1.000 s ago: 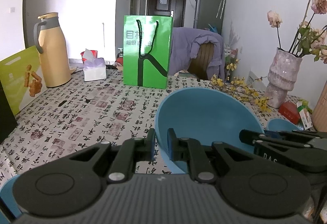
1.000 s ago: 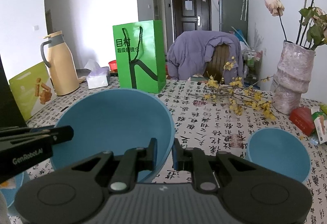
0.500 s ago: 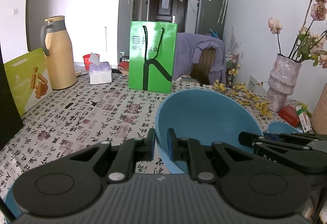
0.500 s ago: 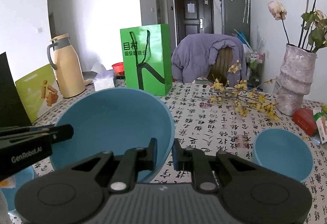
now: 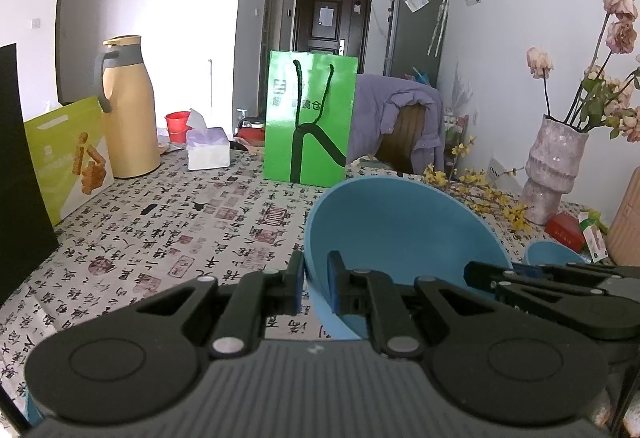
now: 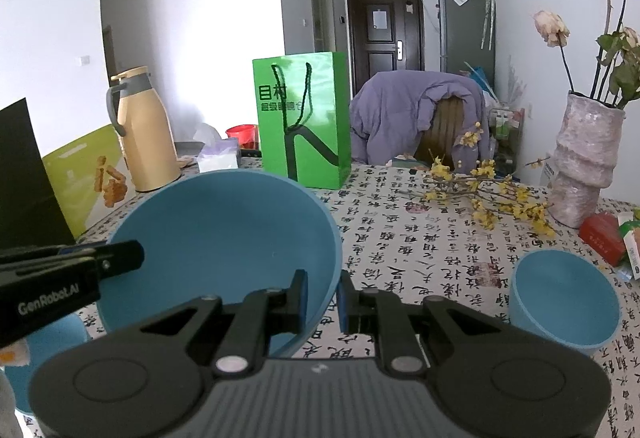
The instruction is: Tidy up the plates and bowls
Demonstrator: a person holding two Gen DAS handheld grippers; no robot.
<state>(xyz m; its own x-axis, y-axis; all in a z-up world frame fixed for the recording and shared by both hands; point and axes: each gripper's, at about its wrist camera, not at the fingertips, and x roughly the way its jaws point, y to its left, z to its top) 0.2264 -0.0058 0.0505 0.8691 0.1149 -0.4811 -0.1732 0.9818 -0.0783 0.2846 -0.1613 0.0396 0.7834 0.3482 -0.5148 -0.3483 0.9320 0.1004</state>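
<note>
A large blue bowl (image 5: 396, 226) (image 6: 224, 234) hangs above the table, tilted toward the cameras, held from both sides. My left gripper (image 5: 316, 284) is shut on its left rim, and my right gripper (image 6: 322, 298) is shut on its right rim. Each gripper's black fingers show at the edge of the other view. A smaller blue bowl (image 6: 564, 298) (image 5: 550, 254) sits on the table to the right. Another blue piece (image 6: 44, 354) lies low at the left, mostly hidden behind the left gripper.
The table (image 5: 160, 238) wears a calligraphy-print cloth. At its back stand a green paper bag (image 5: 310, 122), a tan thermos jug (image 5: 128, 110), a tissue box (image 5: 208, 150) and a yellow-green box (image 5: 68, 158). A vase (image 6: 584, 166) with flowers, yellow blossom twigs (image 6: 480, 194) and a red box (image 6: 602, 238) sit right.
Both grippers, still shut on the large bowl, have drawn back from the far end of the table together, so the bag and jug look smaller. The small bowl stays put.
</note>
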